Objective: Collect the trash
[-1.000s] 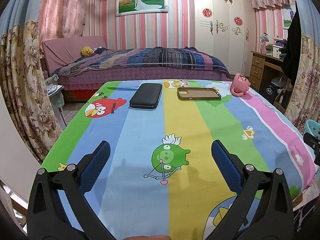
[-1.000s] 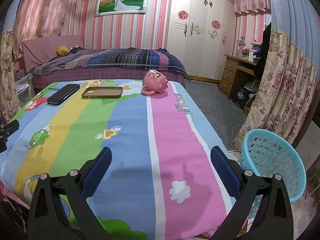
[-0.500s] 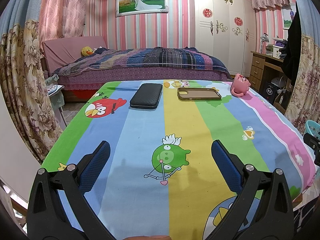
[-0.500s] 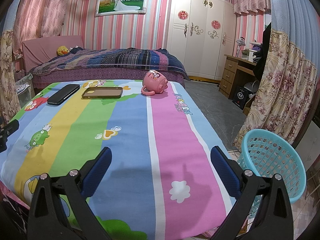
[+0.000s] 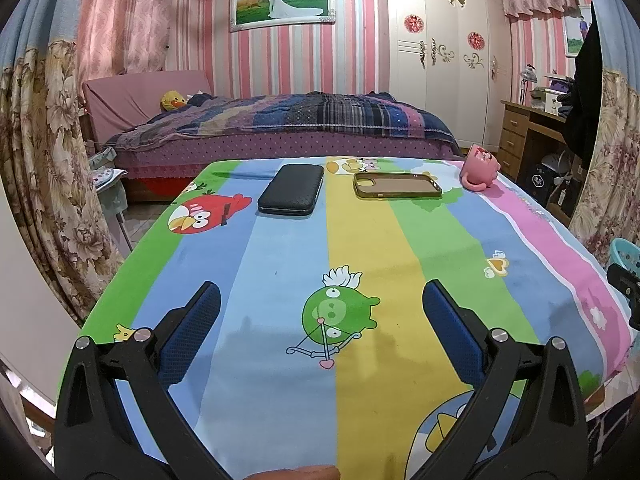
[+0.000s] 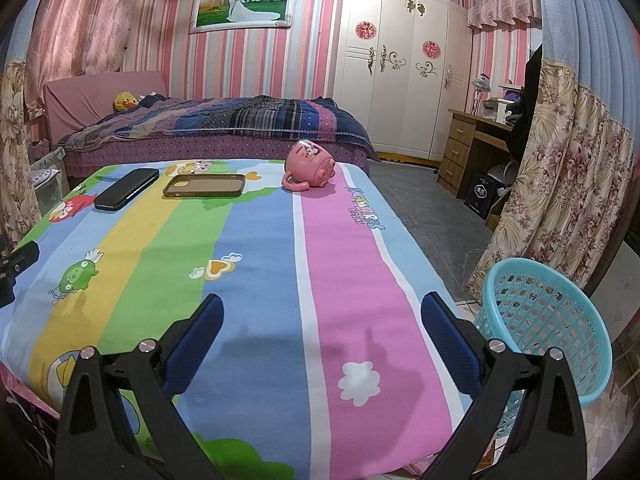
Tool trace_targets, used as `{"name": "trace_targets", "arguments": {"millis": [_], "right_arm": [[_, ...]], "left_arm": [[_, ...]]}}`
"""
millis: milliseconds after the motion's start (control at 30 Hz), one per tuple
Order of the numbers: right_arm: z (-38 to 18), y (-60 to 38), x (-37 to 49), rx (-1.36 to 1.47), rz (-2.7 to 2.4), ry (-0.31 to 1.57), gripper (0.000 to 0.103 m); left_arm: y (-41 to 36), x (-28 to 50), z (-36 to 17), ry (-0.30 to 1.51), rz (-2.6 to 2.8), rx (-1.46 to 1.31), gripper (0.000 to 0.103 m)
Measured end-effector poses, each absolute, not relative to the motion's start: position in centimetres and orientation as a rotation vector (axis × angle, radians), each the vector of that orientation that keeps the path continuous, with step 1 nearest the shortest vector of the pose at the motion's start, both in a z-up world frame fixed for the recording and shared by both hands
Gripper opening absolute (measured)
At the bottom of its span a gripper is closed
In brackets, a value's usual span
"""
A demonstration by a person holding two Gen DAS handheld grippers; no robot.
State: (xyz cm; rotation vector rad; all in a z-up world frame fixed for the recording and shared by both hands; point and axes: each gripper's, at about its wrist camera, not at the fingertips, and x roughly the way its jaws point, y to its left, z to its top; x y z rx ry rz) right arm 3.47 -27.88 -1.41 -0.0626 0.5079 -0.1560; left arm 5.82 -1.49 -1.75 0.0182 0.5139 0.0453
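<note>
From the left wrist we see only a sliver of the blue basket (image 5: 625, 254), cut by the frame edge. The counter (image 6: 256, 264) hides its lower part in the right view. Desk items (image 6: 496, 108) look too small for us to identify.

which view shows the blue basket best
The right wrist view: the blue basket stands on the floor beside the table, its rim, mesh wall and inside all visible past the open right claw. The left wrist view catches only a sliver of its rim at the right edge.
</note>
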Motion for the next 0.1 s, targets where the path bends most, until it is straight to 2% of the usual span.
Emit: {"name": "trace_targets", "arguments": {"millis": [100], "right_arm": [[-1.39, -27.87, 3.47, -0.062, -0.156, 0.507, 0.097]], "left_arm": [[-1.44, 5.85, -1.76, 0.514, 0.044, 0.015, 0.098]]}}
